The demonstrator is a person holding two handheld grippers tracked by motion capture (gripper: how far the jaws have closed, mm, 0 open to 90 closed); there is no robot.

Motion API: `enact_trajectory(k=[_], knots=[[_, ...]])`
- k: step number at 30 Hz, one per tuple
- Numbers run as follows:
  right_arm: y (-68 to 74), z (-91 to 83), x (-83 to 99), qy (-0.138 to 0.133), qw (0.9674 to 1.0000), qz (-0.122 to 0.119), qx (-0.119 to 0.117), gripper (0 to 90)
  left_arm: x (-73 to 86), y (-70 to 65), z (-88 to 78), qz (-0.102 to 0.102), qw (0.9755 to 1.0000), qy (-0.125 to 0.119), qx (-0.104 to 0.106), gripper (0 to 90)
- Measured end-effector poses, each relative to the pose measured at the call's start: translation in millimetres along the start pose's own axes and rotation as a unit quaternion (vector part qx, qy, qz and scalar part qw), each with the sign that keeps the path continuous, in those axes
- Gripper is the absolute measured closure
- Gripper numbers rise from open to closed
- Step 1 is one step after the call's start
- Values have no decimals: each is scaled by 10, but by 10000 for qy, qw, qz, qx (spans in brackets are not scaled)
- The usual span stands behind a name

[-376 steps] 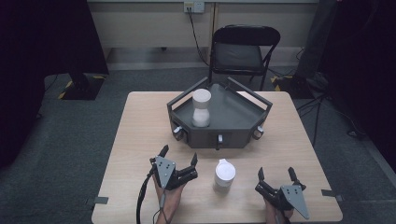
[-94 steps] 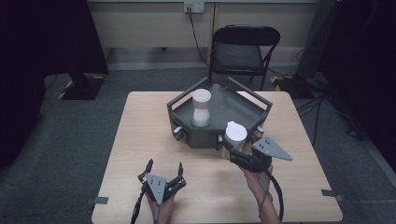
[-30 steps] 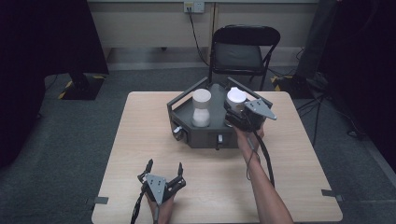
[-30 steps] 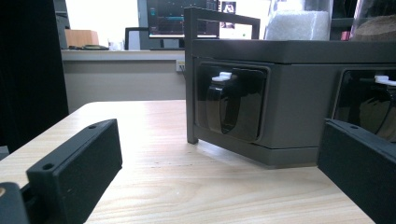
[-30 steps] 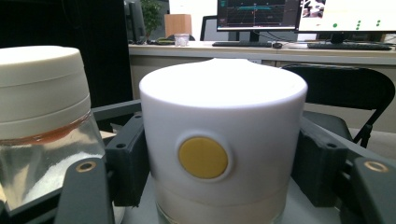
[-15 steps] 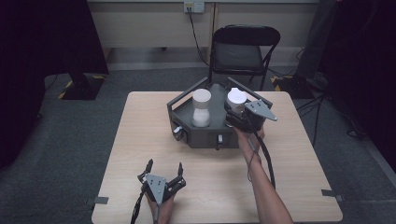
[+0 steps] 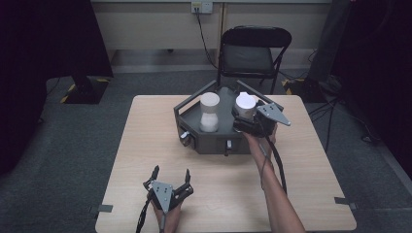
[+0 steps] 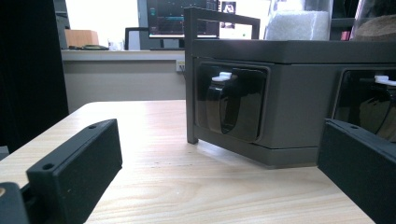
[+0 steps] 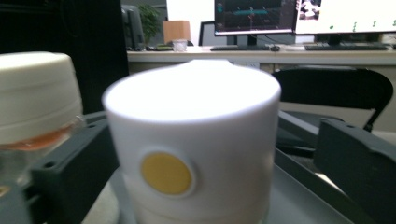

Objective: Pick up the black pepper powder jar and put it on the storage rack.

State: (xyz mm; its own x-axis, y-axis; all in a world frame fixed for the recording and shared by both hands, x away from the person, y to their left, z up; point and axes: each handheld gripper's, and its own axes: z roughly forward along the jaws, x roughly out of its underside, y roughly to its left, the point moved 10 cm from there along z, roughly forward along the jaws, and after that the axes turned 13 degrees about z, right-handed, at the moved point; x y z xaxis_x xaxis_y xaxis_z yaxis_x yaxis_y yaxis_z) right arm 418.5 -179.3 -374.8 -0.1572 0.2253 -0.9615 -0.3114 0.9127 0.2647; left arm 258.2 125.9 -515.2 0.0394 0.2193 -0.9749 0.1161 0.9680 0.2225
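Gripper jaws on our right have just been opening: half a second ago the right gripper (image 7: 244, 120) pinched the white cup (image 7: 245, 105) over the dark tray (image 7: 214, 141), and now its jaws stand spread, with the cup between them but clear of the pads. Since three seconds ago the cup has travelled from in front of the tray to inside it. We judge the placing as done; what remains is to draw the tool back without knocking the cup.

Taking the tray as our landmark and going left to right: our left gripper (image 7: 170, 175) rests well in front of the tray on the wooden table (image 7: 311, 184), jaws spread and holding nothing, unmoved since earlier. Inside the tray at its left stands the white-capped jar (image 7: 210, 111). Just right of it, also inside the tray, stands the white cup, upright, its yellow dot (image 9: 166, 173) facing the right gripper. That gripper sits at the tray's right front edge, one jaw either side of the cup.
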Motion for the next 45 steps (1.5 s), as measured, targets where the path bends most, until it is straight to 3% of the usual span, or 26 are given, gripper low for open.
enact_trajectory(k=[6,21,45], knots=[[-9,-20,-6,-10,9999,58,-126,0,0,0,0,0,10000,0,0,0],[24,-60,-13,-45,10000,-42,-77,0,0,0,0,0,10000,0,-1,0],[-36,-158,23,-134,9998,-103,-65,0,0,-1,1,-2,10000,0,-3,0]])
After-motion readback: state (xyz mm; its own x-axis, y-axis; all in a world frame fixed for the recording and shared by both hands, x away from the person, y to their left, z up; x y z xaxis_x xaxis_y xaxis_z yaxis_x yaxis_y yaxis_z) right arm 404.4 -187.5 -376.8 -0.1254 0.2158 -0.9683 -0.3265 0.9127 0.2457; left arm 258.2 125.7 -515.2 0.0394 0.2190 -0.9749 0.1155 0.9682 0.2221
